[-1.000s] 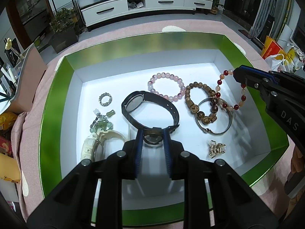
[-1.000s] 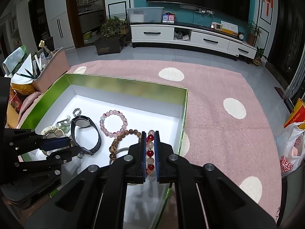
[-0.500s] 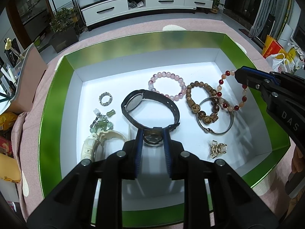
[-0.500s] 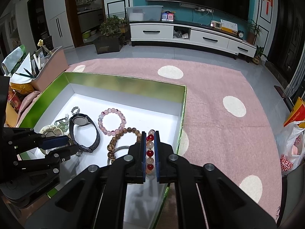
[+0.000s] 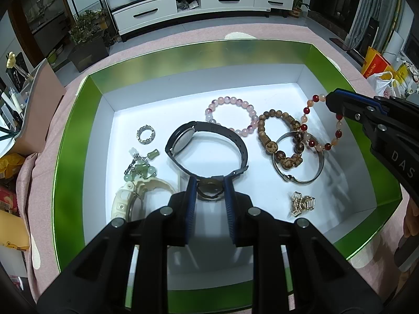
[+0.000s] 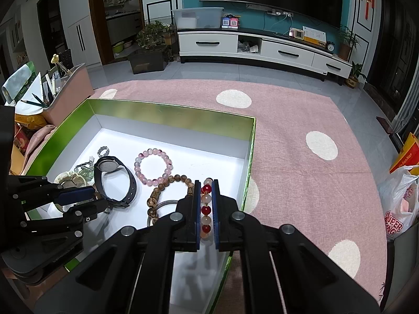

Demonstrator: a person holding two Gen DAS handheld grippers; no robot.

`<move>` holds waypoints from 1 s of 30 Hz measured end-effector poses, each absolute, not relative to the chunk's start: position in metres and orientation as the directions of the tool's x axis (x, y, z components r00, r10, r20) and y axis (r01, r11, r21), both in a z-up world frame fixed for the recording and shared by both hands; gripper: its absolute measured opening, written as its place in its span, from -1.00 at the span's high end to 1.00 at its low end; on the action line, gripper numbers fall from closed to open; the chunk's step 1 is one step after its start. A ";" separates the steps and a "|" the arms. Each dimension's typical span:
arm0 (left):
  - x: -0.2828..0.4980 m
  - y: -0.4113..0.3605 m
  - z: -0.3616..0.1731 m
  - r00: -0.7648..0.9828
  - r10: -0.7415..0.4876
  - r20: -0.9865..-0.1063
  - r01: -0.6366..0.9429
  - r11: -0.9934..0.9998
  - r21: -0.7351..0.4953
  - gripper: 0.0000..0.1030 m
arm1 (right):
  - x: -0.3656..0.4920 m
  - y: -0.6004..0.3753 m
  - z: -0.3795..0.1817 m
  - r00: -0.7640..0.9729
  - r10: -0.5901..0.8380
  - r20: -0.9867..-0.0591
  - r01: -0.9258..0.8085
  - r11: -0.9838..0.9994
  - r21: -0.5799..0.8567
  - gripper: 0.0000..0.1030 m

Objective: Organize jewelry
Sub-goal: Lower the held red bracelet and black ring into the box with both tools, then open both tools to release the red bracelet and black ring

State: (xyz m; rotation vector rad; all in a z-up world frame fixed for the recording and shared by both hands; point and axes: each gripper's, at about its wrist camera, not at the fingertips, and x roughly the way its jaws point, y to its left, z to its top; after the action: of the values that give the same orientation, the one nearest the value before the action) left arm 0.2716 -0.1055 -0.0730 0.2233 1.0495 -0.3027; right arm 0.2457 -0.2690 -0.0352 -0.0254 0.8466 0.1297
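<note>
A green box with a white floor holds the jewelry. My left gripper is shut on the buckle of a black watch near the box's front. My right gripper is shut on a red and peach bead bracelet, which hangs above the box's right side. Below it lie a brown wooden bead bracelet and a silver bangle. A pink bead bracelet lies behind the watch.
A small ring, a green jade charm chain, a cream watch and a gold clasp lie in the box. The box stands on a pink dotted cloth. A pen holder stands to the left.
My right gripper has drifted slightly back with the red bead bracelet, still above the box's right side. The left gripper has stayed on the black watch.
</note>
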 end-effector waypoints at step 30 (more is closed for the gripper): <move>0.262 -0.107 -0.058 0.491 -0.143 -0.859 0.336 0.941 0.036 -0.22 | 0.239 -0.266 -0.029 0.664 0.115 -0.739 -0.117 0.992 0.049 0.31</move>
State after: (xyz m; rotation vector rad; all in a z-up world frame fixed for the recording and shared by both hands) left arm 0.2621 -0.1070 -0.0579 0.2100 1.0182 -0.2932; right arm 0.2394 -0.2656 -0.0286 -0.0026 0.8345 0.1315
